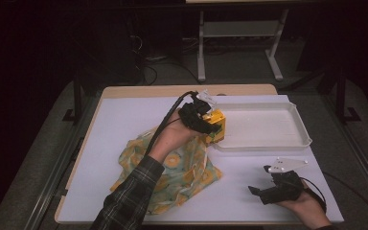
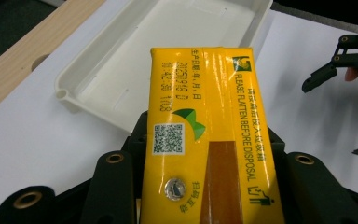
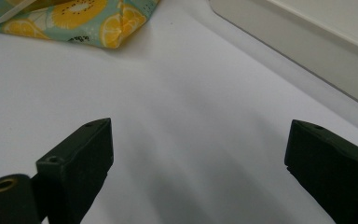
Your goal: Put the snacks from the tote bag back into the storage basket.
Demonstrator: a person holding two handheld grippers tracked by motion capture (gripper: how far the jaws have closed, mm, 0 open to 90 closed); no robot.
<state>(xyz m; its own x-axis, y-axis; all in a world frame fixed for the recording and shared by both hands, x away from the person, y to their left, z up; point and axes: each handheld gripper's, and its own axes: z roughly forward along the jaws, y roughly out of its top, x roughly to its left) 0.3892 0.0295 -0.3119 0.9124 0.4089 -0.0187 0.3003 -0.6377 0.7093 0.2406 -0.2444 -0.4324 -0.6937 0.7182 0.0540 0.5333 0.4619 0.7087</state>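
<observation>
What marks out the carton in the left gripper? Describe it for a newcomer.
Start at the white tray on the table's far right. At its near-left corner the left gripper holds a yellow carton in its jaws. Unlike the fruit-print cloth beside it, it is rigid, glossy, and bears a QR code.

Fruit-print cloth (image 1: 182,167) crumpled on white table cover (image 1: 124,120); metal frame legs (image 1: 201,48) beyond.

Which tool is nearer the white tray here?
Left. The left tool, clamping a yellow carton, is at the white tray by its left end; the right tool sits open on the table, nearer the person.
</observation>
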